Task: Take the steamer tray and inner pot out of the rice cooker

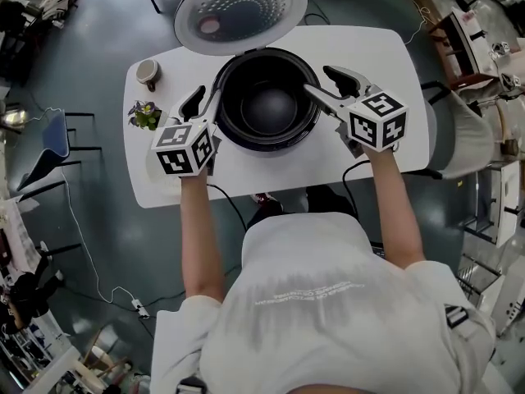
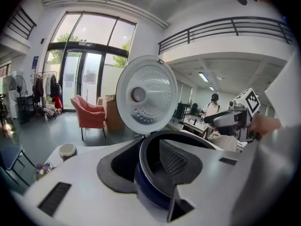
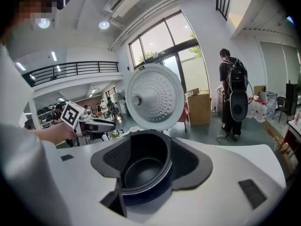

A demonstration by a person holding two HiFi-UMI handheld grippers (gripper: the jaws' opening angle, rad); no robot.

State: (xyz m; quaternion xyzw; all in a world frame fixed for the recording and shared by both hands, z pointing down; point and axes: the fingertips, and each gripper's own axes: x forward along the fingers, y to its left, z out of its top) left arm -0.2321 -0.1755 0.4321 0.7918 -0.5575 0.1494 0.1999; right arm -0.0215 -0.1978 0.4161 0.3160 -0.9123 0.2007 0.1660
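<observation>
- Head view: the rice cooker (image 1: 226, 125) sits open on the white table (image 1: 385, 56), with its lid (image 1: 240, 6) tipped back. The inner pot (image 1: 267, 109) is down in the well, so nothing is out yet. I can't pick out a steamer tray in there. The left gripper (image 1: 207, 97) is at the left rim and the right gripper (image 1: 318, 80) is at the right rim. A cup (image 1: 148, 72) stands well clear of them.
- Left gripper view: the jaws stand partly apart, with the cooker's near rim and dark-blue wall (image 2: 148, 194) showing in the gap. The ribbed pad (image 2: 175, 160) lines up over the pot's hollow. I see no pad pressing, so nothing is gripped.
- Right gripper view: the jaws are spread wide and frame the whole pot (image 3: 141, 175), and they hold nothing. The lid (image 3: 154, 98) rises behind.
- Handling call: the pot looks rigid, smooth-coated and empty, so probably moderate in weight but slick. The best hold looks like the rim wall on opposite sides, one jaw inside and one outside. Lift it evenly, because a tilt could jam it or let it slide out.
</observation>
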